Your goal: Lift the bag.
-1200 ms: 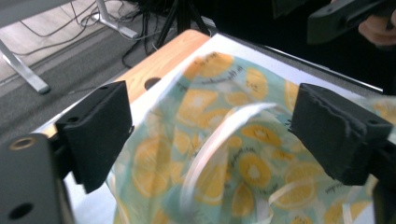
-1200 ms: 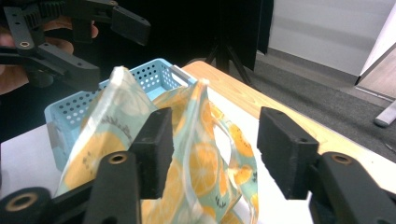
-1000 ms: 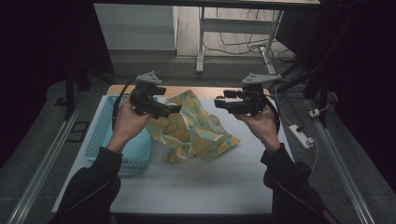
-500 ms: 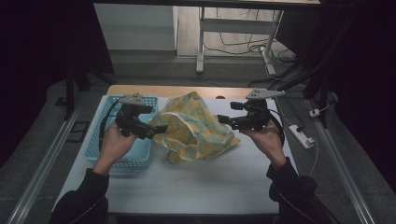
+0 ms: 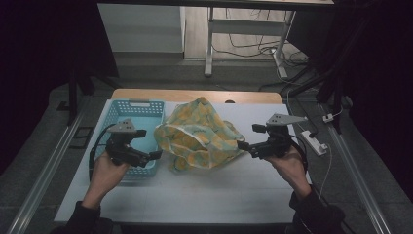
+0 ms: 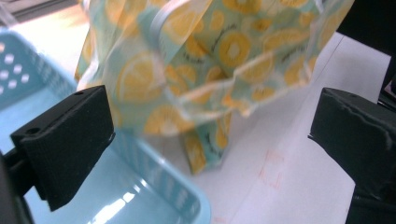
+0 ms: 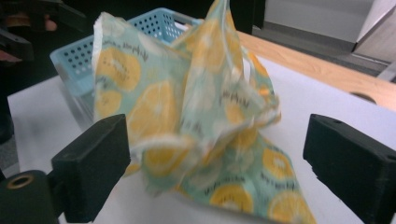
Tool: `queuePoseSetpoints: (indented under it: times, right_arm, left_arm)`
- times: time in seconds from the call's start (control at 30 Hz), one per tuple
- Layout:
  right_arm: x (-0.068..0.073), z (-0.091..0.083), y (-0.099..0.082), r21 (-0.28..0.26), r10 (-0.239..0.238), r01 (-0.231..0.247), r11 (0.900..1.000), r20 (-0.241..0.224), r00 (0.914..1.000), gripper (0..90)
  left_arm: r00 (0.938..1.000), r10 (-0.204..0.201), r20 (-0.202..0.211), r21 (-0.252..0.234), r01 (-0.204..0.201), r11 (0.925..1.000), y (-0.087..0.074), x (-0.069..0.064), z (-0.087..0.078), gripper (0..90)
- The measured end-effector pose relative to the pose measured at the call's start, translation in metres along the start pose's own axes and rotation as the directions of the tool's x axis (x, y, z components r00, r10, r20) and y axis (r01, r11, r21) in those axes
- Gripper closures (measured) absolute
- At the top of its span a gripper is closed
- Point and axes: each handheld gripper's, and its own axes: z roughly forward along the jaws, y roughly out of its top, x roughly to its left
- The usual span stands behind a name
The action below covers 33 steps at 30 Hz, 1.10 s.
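Observation:
A crumpled cloth (image 5: 199, 139) printed with yellow lemon slices on pale green lies heaped in the middle of the white table (image 5: 195, 195). My left gripper (image 5: 155, 155) hovers over the blue basket's near right corner, just left of the cloth, jaws wide apart. In the left gripper view the cloth (image 6: 210, 60) hangs ahead of my open left gripper (image 6: 210, 140), untouched. My right gripper (image 5: 242, 145) sits at the cloth's right edge. Its jaws have just been opening; in the right gripper view the cloth (image 7: 196, 112) stands between and beyond my right gripper (image 7: 215, 172), the pads clear of it.
A light blue perforated basket (image 5: 131, 114) stands on the table's left, against the cloth. A white power strip (image 5: 314, 142) lies off the table's right edge. A wooden strip (image 5: 195, 95) borders the back. Metal rails run down both sides of the table.
Both hands have sunk and drawn apart, left toward the basket, right toward the table's right. The cloth, held up between them earlier, has slumped onto the table and been let go.

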Motion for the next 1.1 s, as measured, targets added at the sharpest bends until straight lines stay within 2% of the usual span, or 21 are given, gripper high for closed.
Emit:
queuePoseSetpoints:
  times: [0.3,0.47,0.63,0.87,1.0,1.1]
  right_arm:
    - [0.007,-0.018,-0.035,0.014,-0.01,0.01,0.9999,0.067,0.9977,1.7]
    - [0.011,-0.031,-0.056,0.012,-0.002,0.001,0.9999,0.098,0.9952,1.6]
    - [0.013,-0.043,-0.083,0.015,0.024,-0.026,0.9995,0.122,0.9923,1.4]
    - [0.016,-0.057,-0.122,0.038,0.046,-0.054,0.9978,0.187,0.9812,0.0]
    - [0.017,-0.065,-0.142,0.062,0.076,-0.091,0.9939,0.218,0.973,0.0]
    - [0.018,-0.067,-0.156,0.114,0.076,-0.106,0.9878,0.243,0.967,0.0]
  left_arm:
    - [0.9974,-0.059,-0.041,0.003,0.059,0.9982,-0.049,-0.005,-0.018,0.0]
    - [0.9931,-0.088,-0.077,-0.009,0.088,0.9961,-0.074,-0.011,-0.03,0.0]
    - [0.986,-0.128,-0.106,-0.019,0.127,0.9917,-0.096,-0.014,-0.038,0.0]
    - [0.9747,-0.17,-0.146,-0.025,0.168,0.9855,-0.125,-0.018,-0.047,0.0]
    - [0.9679,-0.186,-0.169,-0.005,0.188,0.9821,-0.141,-0.018,-0.048,0.0]
    - [0.9639,-0.182,-0.194,0.039,0.193,0.9804,-0.148,-0.018,-0.044,0.0]
